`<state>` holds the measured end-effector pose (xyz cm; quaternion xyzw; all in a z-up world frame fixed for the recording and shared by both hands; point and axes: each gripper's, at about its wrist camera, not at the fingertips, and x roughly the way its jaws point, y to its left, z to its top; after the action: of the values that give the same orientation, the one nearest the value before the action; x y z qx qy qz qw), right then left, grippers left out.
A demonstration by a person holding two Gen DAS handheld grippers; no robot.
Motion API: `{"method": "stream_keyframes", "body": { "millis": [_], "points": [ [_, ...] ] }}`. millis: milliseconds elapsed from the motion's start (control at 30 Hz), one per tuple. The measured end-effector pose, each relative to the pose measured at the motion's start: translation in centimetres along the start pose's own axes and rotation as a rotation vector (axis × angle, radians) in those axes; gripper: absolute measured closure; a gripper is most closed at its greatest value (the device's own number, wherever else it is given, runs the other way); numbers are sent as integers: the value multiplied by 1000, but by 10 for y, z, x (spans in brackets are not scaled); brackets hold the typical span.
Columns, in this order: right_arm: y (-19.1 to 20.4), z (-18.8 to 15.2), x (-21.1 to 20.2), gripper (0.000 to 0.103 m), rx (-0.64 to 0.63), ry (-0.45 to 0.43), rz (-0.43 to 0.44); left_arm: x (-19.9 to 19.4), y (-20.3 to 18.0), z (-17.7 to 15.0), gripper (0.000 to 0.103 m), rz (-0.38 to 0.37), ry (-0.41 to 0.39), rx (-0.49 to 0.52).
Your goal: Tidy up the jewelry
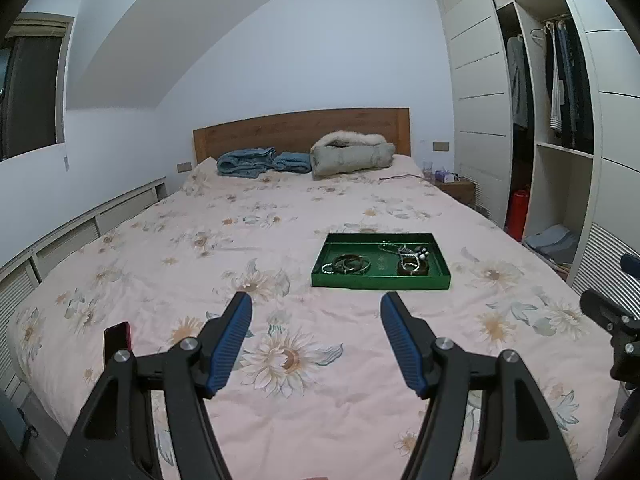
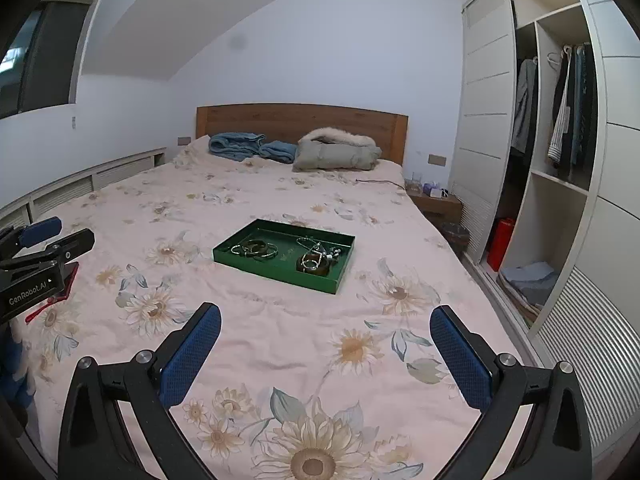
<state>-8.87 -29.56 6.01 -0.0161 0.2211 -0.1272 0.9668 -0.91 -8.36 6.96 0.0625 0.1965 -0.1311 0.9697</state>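
Note:
A green tray (image 1: 380,281) lies on the floral bedspread, also in the right wrist view (image 2: 276,274). In it are several metal bangles (image 1: 346,264) on the left, a tangled bead necklace (image 1: 408,254) and a dark round piece (image 1: 412,269) on the right. The bangles (image 2: 256,249) and necklace (image 2: 322,250) show in the right view too. My left gripper (image 1: 316,308) is open and empty, short of the tray. My right gripper (image 2: 326,324) is open and empty, also short of it.
A red phone (image 1: 117,337) lies at the bed's left edge, also seen in the right view (image 2: 60,288). Blue blankets (image 1: 260,162) and a fur-trimmed coat (image 1: 352,154) lie by the headboard. An open wardrobe (image 2: 552,140) stands right; a nightstand (image 2: 436,202) beside the bed.

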Motion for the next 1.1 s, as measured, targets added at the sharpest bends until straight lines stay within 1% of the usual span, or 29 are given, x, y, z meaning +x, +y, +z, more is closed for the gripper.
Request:
{"method": "stream_keyframes", "body": {
  "millis": [367, 867, 1100],
  "points": [
    [-11, -10, 11, 0, 39, 36, -30, 14, 12, -12, 38, 37, 57, -23],
    [-20, -14, 20, 0, 68, 50, -44, 24, 17, -18, 38, 51, 87, -25],
    [-22, -13, 19, 0, 71, 44, -50, 24, 19, -18, 38, 52, 89, -27]
  ]
}}
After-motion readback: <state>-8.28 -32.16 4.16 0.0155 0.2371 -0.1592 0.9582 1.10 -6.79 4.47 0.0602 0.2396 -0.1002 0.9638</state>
